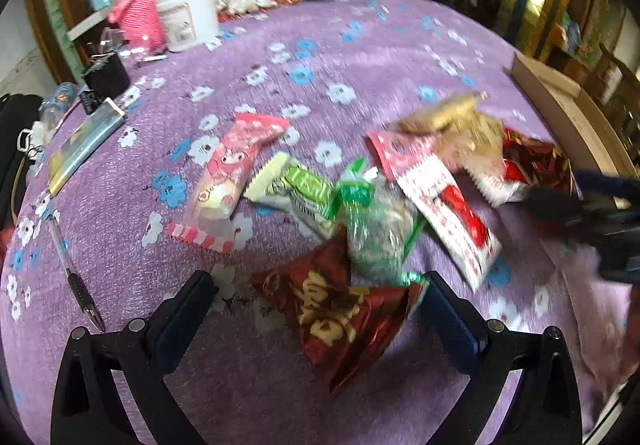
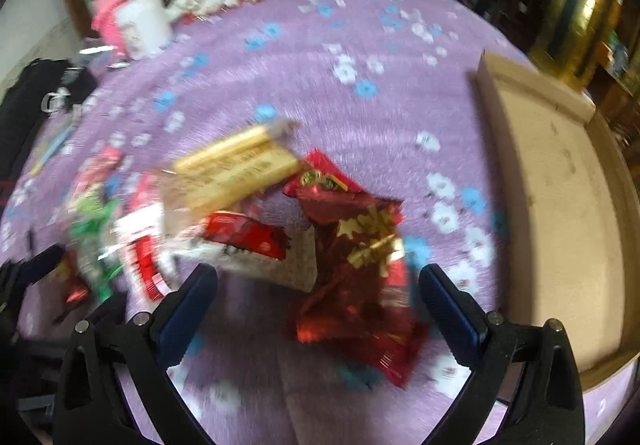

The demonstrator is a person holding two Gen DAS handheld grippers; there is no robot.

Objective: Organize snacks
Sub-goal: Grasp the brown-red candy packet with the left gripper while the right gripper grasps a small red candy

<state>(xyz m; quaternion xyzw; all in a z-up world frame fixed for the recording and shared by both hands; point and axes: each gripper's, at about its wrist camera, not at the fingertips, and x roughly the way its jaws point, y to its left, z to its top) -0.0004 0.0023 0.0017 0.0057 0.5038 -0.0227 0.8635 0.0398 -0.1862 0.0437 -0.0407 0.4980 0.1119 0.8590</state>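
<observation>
Both the left gripper (image 1: 316,295) and right gripper (image 2: 318,287) gape wide, each straddling a dark red snack packet (image 1: 340,317) on the purple tablecloth (image 1: 360,45).

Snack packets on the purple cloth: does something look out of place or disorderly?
Yes. The snack packets lie in a loose heap, overlapping at odd angles, none in the cardboard box beside them. A pen lies apart near the cloth's edge. Both views are blurred, so damage cannot be judged.

Right view motion-blurred; gold packet (image 2: 236,169) print unreadable; cardboard box (image 2: 560,205) cut by edge.
</observation>
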